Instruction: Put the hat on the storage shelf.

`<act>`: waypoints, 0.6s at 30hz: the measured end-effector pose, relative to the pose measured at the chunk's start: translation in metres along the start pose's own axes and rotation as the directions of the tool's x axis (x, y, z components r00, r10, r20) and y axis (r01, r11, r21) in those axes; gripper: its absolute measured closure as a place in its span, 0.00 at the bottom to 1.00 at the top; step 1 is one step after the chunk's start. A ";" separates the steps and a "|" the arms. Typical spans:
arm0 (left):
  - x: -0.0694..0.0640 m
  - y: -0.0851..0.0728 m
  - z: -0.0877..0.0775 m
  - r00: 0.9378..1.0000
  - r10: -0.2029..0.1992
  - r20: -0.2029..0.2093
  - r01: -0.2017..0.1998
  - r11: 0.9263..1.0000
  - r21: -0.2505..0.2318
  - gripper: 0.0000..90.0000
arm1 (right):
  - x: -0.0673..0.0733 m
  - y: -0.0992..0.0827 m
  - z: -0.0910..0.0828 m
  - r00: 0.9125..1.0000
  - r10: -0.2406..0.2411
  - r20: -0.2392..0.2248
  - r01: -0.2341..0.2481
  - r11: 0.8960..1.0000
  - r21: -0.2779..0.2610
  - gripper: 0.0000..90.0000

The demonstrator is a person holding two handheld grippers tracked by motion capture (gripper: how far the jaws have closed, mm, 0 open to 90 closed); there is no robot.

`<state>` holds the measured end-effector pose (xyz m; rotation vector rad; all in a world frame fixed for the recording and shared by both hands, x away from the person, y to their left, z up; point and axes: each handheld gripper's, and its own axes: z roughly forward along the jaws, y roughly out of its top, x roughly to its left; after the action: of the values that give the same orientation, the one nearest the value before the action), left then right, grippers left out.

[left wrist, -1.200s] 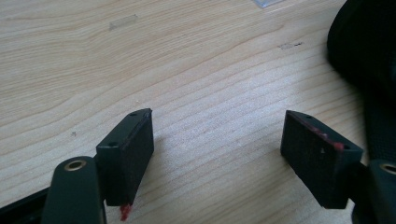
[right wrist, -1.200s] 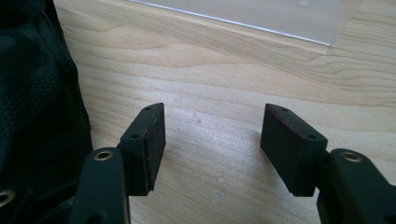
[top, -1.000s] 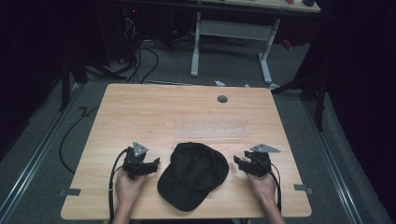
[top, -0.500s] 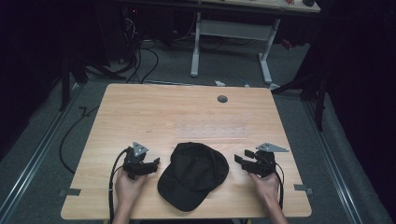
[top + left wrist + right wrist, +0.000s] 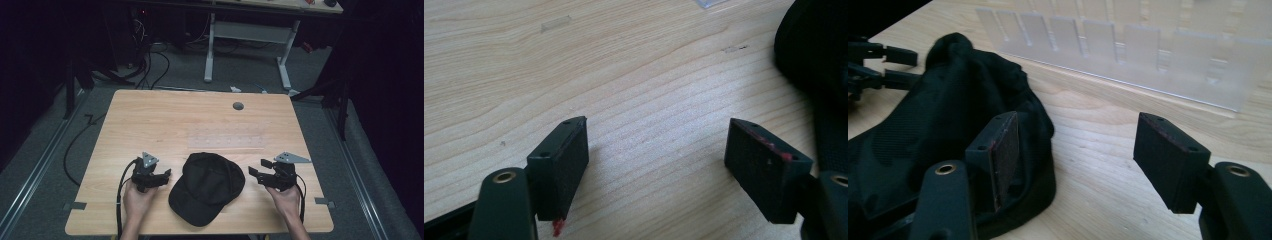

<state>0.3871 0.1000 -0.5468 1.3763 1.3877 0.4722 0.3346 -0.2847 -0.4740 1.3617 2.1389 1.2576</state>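
The left tool (image 5: 162, 173) and the right tool (image 5: 256, 169) each sit low over the near edge of the wooden worktop (image 5: 165, 120), jaws spread and grasping nothing. A black cap (image 5: 207, 187) lies flat between them, near the front edge, its brim toward the near side. A clear plastic strip (image 5: 227, 141) lies just beyond the cap, and a small grey disc (image 5: 238, 106) sits near the far edge. Beyond, grey carpet (image 5: 60, 135), cables and a white desk frame (image 5: 250, 35) stand in a dim room.
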 end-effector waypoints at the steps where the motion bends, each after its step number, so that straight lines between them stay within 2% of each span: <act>1: 0.000 0.000 0.000 1.000 0.000 0.000 0.000 1.000 0.000 0.29 | 0.003 0.001 -0.001 1.000 -0.006 -0.005 0.006 1.000 -0.001 0.38; 7: 0.000 0.000 0.000 1.000 -0.001 0.000 0.001 1.000 0.000 0.29 | 0.016 0.008 -0.004 0.998 -0.046 -0.037 0.046 0.999 -0.016 0.36; 18: 0.000 0.000 0.000 1.000 -0.001 0.001 0.001 1.000 0.000 0.29 | 0.034 0.014 0.001 0.993 -0.083 -0.083 0.083 0.997 -0.009 0.31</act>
<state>0.3871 0.1000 -0.5468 1.3754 1.3878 0.4711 0.3261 -0.2533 -0.4574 1.2247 2.2209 1.3084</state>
